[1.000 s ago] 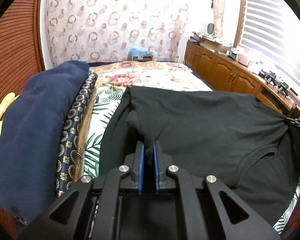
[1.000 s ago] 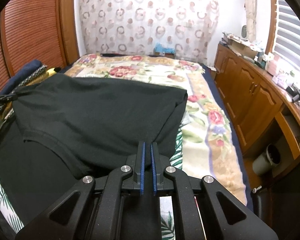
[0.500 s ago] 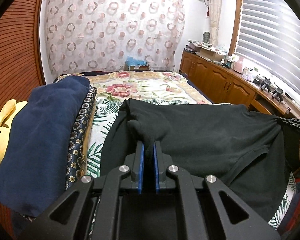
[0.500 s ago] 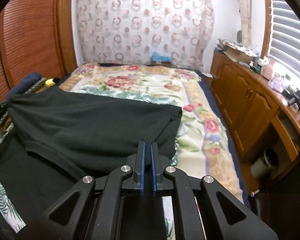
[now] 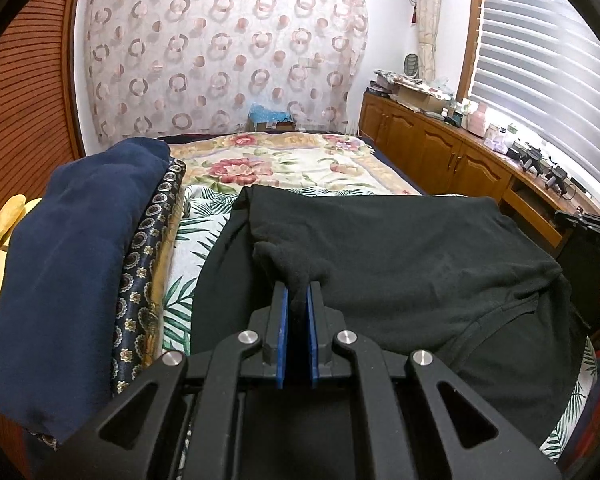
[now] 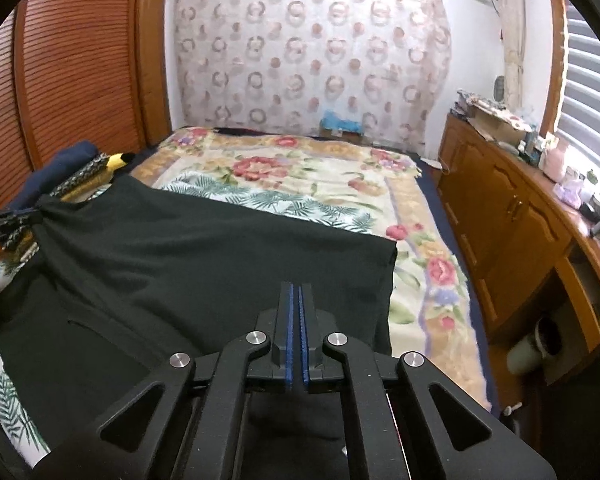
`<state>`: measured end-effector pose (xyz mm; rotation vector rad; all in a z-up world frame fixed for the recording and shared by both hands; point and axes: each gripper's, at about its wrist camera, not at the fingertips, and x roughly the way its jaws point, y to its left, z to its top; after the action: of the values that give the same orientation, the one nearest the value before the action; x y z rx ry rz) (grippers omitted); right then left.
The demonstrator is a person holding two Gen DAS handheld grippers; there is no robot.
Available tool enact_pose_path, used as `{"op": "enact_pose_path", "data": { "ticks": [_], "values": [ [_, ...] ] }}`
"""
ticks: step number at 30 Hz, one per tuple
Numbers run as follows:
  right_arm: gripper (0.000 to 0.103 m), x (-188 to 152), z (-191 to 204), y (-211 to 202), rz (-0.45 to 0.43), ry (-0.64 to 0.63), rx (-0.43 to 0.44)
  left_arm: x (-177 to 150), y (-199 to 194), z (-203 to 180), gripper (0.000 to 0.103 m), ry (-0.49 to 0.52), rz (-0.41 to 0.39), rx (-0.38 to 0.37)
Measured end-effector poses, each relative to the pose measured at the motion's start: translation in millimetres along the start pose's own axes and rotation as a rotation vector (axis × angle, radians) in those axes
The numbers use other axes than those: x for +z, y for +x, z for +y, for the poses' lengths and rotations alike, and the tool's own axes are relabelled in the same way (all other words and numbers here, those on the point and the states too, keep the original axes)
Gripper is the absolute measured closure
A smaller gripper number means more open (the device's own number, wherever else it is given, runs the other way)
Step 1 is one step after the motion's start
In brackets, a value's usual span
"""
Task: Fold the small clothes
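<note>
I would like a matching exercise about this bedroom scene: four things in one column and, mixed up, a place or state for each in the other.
Things:
1. black shirt
2. navy blanket
3. wooden cabinets
4. left gripper

Places or states:
A. below the window blinds
B. shut on dark cloth
C. spread on the bed
D. piled at the bed's left side

Pairs: 1-C, 2-D, 3-A, 4-B

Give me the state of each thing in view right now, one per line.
Left gripper: shut on black shirt.
Right gripper: shut on black shirt.
Black shirt: folded over, held up at both ends.
Navy blanket: folded, stacked at bed edge.
Window blinds: lowered.
</note>
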<state>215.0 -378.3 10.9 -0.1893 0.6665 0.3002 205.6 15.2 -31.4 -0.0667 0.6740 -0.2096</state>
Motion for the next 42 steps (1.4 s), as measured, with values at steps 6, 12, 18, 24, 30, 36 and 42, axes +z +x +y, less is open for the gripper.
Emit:
{"op": "enact_pose_path", "data": {
  "ticks": [6, 12, 18, 24, 30, 36, 42],
  "values": [
    [0.092, -17.9, -1.3, -11.8, 0.052, 0.049, 0.013, -5.1, 1.1, -2.2, 0.097, 0.002, 0.011, -0.009],
    [0.076, -59.6, 1.9, -13.7, 0.128, 0.065, -0.011, -10.9, 7.6, -2.1, 0.097, -0.012, 0.027, -0.016],
    [0.063, -82.1, -7.0, -23.1, 0.152, 0.075, -0.048, -18.0, 9.4, -4.3, 0.097, -0.003, 0.043, -0.014],
    [0.061, -122.5, -20.9, -39.2, 0.217, 0.138, -0.096, -23.5, 14.8, -2.6, 0.097, -0.003, 0.056, -0.017],
    [0.065, -143.8, -23.8, -47.4, 0.230, 0.181, -0.101, -26.4, 20.3, -7.3, 0.097, 0.009, 0.071, -0.028],
    [0.103, -148.7, -15.3, -57.9, 0.232, 0.140, -0.098, -26.4, 19.6, -3.4, 0.097, 0.006, 0.064, -0.042],
    [0.103, -149.6, -15.7, -90.5, 0.254, 0.130, -0.141, -26.8, 10.5, 3.7, 0.097, 0.001, 0.044, -0.048]
  ]
}}
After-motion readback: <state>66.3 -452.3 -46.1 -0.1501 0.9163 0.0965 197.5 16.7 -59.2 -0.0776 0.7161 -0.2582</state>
